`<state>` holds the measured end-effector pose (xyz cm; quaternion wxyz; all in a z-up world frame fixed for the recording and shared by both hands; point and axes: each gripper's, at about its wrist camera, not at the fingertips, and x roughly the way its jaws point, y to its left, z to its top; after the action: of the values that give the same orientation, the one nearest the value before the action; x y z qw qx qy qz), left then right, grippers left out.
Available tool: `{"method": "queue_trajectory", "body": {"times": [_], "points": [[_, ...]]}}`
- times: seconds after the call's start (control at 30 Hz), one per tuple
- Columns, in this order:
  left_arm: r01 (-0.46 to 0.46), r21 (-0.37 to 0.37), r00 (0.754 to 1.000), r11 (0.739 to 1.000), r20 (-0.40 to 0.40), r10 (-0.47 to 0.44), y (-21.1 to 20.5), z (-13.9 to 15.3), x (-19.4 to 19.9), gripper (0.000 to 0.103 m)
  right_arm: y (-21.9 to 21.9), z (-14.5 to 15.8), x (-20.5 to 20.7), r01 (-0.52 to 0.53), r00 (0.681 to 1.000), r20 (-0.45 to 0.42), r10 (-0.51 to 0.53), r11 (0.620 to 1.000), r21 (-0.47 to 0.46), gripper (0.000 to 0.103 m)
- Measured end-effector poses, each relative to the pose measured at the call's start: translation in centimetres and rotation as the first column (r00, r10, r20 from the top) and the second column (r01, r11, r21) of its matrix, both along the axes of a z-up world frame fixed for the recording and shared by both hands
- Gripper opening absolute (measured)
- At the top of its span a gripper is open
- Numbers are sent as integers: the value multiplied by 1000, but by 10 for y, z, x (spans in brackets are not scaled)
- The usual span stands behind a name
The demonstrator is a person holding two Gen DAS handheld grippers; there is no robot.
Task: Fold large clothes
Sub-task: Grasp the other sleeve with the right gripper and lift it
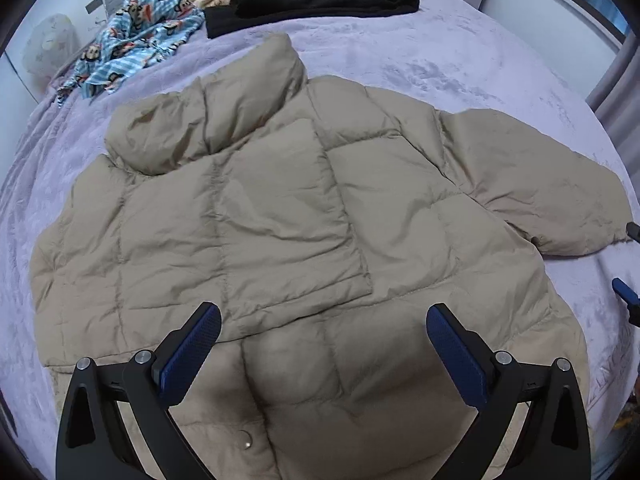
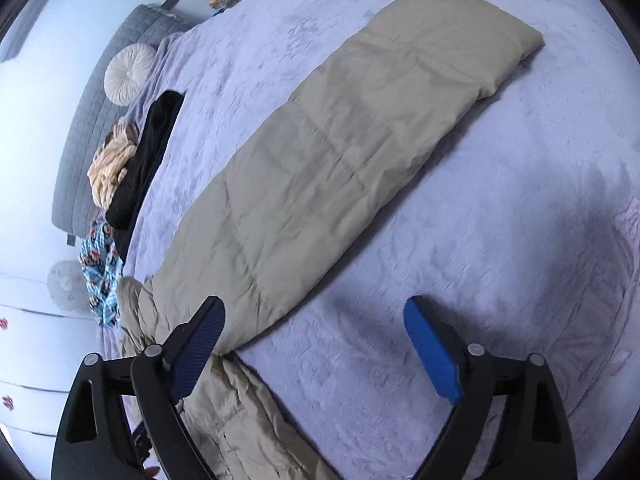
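bed [image 1: 420,64], lilac cover | on it: tan puffer jkt [image 1: 280,208], black garment [image 1: 320,0], blue print cloth [image 1: 136,36]

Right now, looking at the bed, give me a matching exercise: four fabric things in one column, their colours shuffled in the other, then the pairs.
Things:
1. puffer jacket
2. folded garment
3. cartoon-print cloth
4. bedspread

Colours:
A. black
B. lilac
C. beige
D. blue with monkey faces

Pairs: 1-C, 2-A, 3-D, 4-B
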<state>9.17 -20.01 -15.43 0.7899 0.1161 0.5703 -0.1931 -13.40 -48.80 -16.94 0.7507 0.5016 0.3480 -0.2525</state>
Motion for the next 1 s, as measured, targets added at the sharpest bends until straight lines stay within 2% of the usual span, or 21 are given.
{"method": "queue_trajectory", "body": {"times": [0.03,0.17,0.3,0.47,0.73,0.8,0.83,0.87,0.9,0.97,1.0], "points": [[4,-5,1000,1000,-13,-4,-4,-1,-1,103,-8,-1,-4,23,1000,17,-23,1000,7,103],[16,-16,1000,1000,-18,-16,-17,-3,-6,103,-36,-6,-12,74,994,73,-79,995,70,103],[30,-59,999,998,-16,-31,-30,1,-9,103,-62,-14,-11,98,987,116,-115,985,142,103],[67,-75,998,995,-16,-68,-46,3,-10,103,-90,-26,-10,149,952,230,-202,962,228,103],[77,-125,997,989,-15,-79,-53,10,-8,103,-115,-37,13,165,897,334,-290,920,355,101],[70,-132,997,989,-19,-73,-49,10,-5,103,-116,-42,18,171,881,344,-326,895,411,85],[64,-137,998,988,-20,-67,-47,10,-4,103,-116,-46,20,167,872,348,-344,878,448,61],[59,-143,998,988,-21,-63,-45,11,-2,103,-117,-50,23,161,862,357,-359,862,480,44],[56,-149,998,987,-20,-59,-41,12,-1,103,-116,-52,24,154,855,367,-366,856,494,39],[47,-158,999,986,-9,-49,-33,15,2,103,-114,-48,29,142,858,379,-346,870,472,25],[41,-159,999,986,-4,-42,-29,16,4,103,-112,-43,32,128,856,397,-330,880,457,24]]}}
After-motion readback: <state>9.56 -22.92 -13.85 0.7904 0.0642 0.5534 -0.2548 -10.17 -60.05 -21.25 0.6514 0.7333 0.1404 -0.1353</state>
